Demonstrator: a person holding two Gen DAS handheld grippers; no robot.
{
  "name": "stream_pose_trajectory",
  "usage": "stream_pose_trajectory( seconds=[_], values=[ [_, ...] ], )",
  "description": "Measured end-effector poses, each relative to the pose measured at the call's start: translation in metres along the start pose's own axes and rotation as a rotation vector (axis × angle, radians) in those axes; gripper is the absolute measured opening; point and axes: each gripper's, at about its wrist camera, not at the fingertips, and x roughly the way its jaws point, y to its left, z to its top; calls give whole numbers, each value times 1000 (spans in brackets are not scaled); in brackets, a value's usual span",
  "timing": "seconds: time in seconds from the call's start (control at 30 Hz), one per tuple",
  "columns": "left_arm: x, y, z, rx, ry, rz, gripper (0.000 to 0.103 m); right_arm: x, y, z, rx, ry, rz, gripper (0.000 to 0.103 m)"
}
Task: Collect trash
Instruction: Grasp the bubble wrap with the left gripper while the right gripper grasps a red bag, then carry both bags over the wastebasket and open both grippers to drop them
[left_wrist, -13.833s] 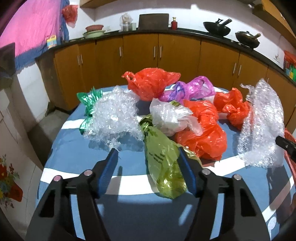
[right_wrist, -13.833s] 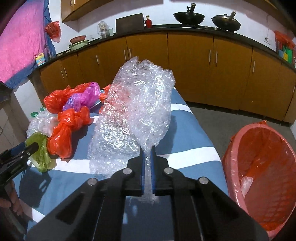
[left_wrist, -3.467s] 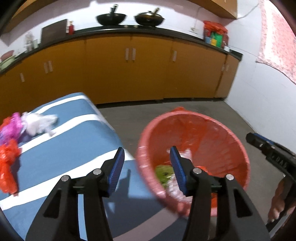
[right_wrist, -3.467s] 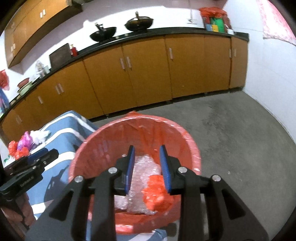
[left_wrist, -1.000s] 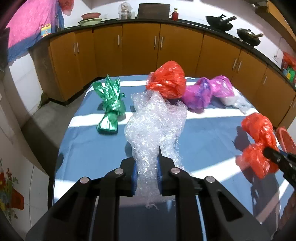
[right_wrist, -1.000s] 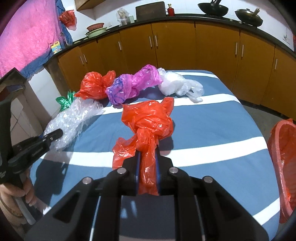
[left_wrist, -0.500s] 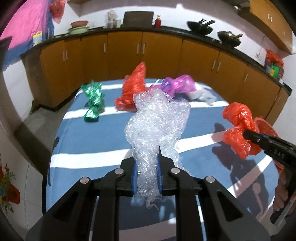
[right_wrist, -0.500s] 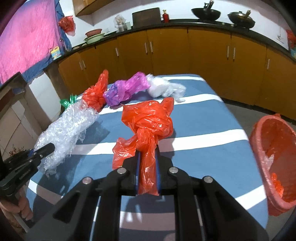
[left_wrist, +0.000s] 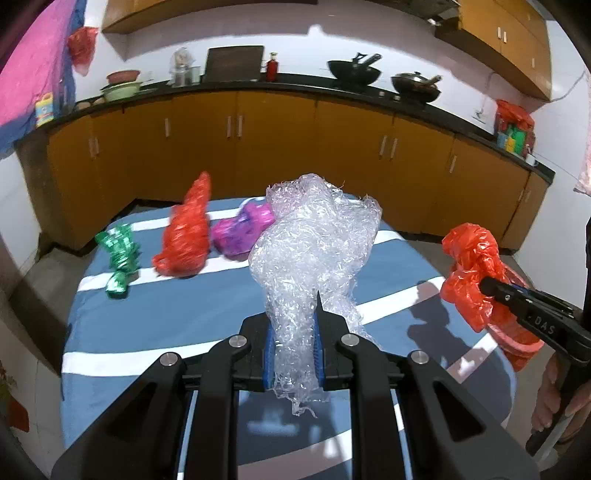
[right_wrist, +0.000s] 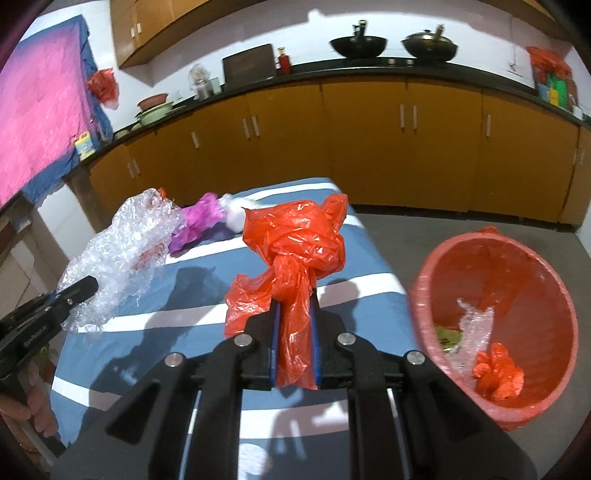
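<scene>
The blue-and-white striped tabletop (left_wrist: 192, 310) fills the middle of both wrist views, with orange cabinets behind it. Off its edge, at about 3 o'clock in the right wrist view, stands the red waste basket (right_wrist: 554, 288) on the floor, its mouth tilted toward the camera and already holding bubble wrap, a red scrap and something green.

The left tongs (left_wrist: 294, 354) are pinched narrow on a big wad of clear bubble wrap (left_wrist: 314, 251), which stands up from the jaws toward 12 o'clock, clear of the cloth. The right tongs (right_wrist: 294, 350) are clamped narrow on the tail of a knotted red plastic bag (right_wrist: 295, 243), its long axis likewise running up to 12 o'clock.

Still lying on the cloth in the left wrist view: another red bag (left_wrist: 186, 236) at 11 o'clock, a purple bag (left_wrist: 240, 230) beside it, and a twisted green bag (left_wrist: 118, 254) at 10 o'clock.

The basket lies to the right of both loads, and the right hand looks nearer, so its bag likely drops first.
</scene>
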Motion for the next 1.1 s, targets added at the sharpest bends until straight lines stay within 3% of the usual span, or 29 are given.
stream_pose_trajectory(
  seconds=[0.63, 1.1],
  values=[
    [32, -116, 14, 121, 1, -144, 16, -44, -123, -8, 144, -58, -162, 14],
    [49, -188, 10, 175, 30, -246, 17, -57, -179, -18, 197, -69, -275, 14]
  ],
)
